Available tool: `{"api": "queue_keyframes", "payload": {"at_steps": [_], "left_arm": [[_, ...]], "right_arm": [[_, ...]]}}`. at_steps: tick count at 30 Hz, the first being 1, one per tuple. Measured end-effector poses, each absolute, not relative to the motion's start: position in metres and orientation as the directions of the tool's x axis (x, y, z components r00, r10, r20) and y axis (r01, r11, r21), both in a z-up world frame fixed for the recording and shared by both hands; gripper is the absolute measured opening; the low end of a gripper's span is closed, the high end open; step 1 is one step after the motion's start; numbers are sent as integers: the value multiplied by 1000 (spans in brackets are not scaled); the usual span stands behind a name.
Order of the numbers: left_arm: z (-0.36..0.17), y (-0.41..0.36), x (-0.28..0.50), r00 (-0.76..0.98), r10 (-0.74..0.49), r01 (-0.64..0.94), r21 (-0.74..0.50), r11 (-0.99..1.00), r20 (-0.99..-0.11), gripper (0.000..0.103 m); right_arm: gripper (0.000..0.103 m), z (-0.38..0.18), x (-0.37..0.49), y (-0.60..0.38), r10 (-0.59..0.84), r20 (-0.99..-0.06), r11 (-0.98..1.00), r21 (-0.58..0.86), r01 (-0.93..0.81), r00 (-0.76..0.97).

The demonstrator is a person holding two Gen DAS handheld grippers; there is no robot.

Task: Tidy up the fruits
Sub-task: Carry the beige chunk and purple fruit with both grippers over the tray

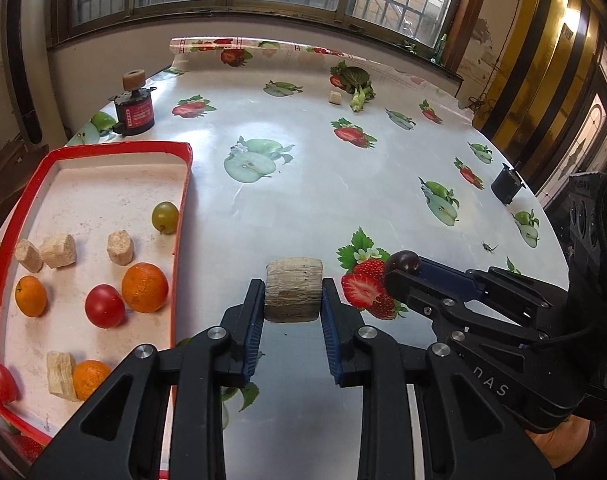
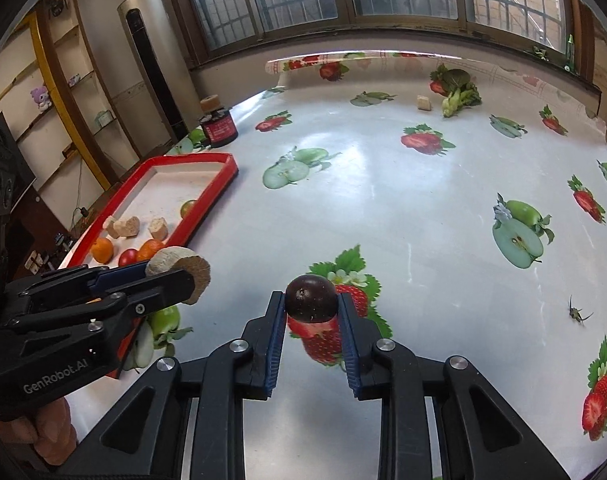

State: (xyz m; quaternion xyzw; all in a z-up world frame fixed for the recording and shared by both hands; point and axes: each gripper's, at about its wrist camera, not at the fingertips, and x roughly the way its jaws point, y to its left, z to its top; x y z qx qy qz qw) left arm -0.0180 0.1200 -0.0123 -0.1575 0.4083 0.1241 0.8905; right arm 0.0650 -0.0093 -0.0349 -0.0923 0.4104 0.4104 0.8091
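The left claw (image 1: 293,300) is clenching a pale, fibrous cylindrical chunk (image 1: 293,290) between its blue pads, carrying it clear of the desk (image 1: 343,184). At about three o'clock from it, the right claw (image 2: 311,312) is gripping a dark purple round fruit (image 2: 311,297) at its fingertips, right over a printed strawberry on the fruit-patterned cloth. At nine o'clock from the left claw, a red-rimmed tray (image 1: 183,216) is sitting on the desk, and it is holding three oranges, the largest (image 1: 145,287) lying just beside a red tomato (image 1: 104,306), with a second small tomato (image 1: 2,383) at the near corner. Four more pale chunks are lying in the tray, one (image 1: 120,247) near the middle, and a green grape (image 1: 165,217) is resting against the tray's right wall. Out at eleven o'clock, beyond the tray, a black cylindrical device with a red label (image 1: 134,112) is standing with a tan chunk on top. Far off at one o'clock, a leafy green vegetable (image 1: 357,86) is lying by the far edge with one small pale chunk (image 1: 335,97) just beside it. At two o'clock, a small dark cylinder (image 1: 506,186) is sitting near the desk's right edge. A bit of the person's hand is showing under each claw's handle.
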Motion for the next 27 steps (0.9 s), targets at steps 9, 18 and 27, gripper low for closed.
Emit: {"api": "queue_keyframes", "payload": {"at_steps": [9, 18, 27], "left_arm": [[-4, 146, -37, 633, 152, -412, -163, 897, -759, 25], [-1, 173, -53, 628, 193, -462, -161, 872, -754, 25], [-2, 196, -63, 616, 219, -499, -161, 851, -757, 25]], "right_arm": [[27, -23, 44, 22, 622, -726, 591, 190, -784, 293], [26, -16, 31, 53, 640, -721, 548, 185, -816, 266], [26, -11, 28, 82, 650, -720, 516, 183, -837, 243]]}}
